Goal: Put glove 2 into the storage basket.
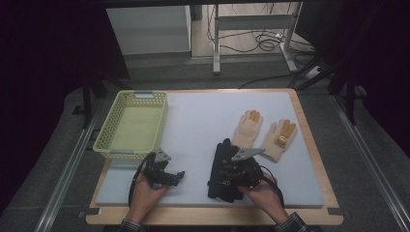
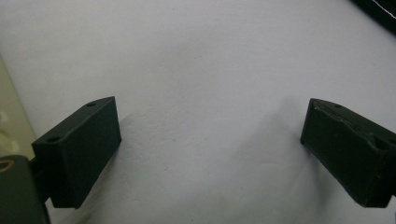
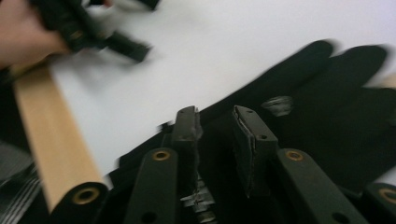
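A pair of black gloves (image 1: 223, 151) lies at the front middle of the white mat (image 1: 203, 121), fingers pointing away from me. My right gripper (image 1: 231, 173) sits low over them. In the right gripper view its jaws (image 3: 217, 116) stand a small gap apart above the black gloves (image 3: 327, 107), and I see no fabric pinched between the pads. My left gripper (image 1: 177, 177) rests near the front left of the mat. Its jaws (image 2: 210, 140) are wide open with bare white mat (image 2: 210, 70) between them.
A yellow mesh basket (image 1: 109, 126) stands at the back left of the mat, with nothing in it. Two cream gloves with orange fingertips (image 1: 247, 126) (image 1: 279, 139) lie to the right of the middle. The table's wooden front edge (image 3: 51, 140) runs close by.
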